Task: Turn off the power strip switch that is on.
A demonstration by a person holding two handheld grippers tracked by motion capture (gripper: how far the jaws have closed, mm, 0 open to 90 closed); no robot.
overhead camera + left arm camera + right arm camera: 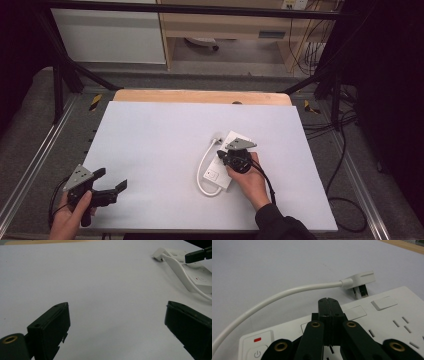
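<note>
The right gripper (328, 301), jaws pressed together on nothing, hovered over the one white power strip (387, 322) lying right of centre on the table (150, 150), apparently about to press a switch; that would call for lowering the tips squarely. The left gripper (111, 182) waited wide open and empty near the table's near-left corner; one cord (274, 298), one plug (360, 281).

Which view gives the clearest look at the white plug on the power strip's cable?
The right gripper view: the plug lies close and sharp, pins visible, beside the power strip. The left gripper view shows it small at the strip's far end. The high view shows a tiny speck.
</note>
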